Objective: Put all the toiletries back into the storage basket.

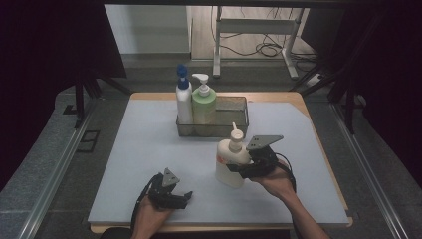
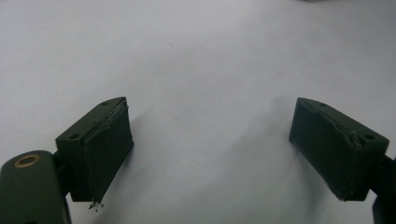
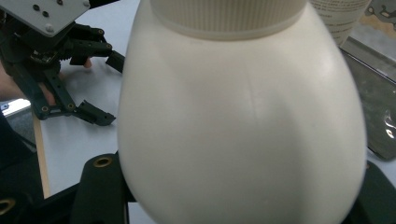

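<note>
White bottle point(image 1: 230, 162), upright, just in front of basket point(image 1: 234, 107).
We log: R gripper point(image 1: 239, 168) jaws clamped on bottle; L gripper point(image 1: 185, 198) wide open, empty, well left of basket.

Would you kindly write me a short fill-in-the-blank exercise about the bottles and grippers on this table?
1. The right gripper grasps a cream-white pump bottle that stands ____ the wire basket.
2. The number of bottles standing inside the basket is ____.
3. The white bottle in the basket has a pump coloured ____.
4. Beside it, the bottle with the white pump has a body coloured ____.

Missing words: outside; two; blue; green
</note>
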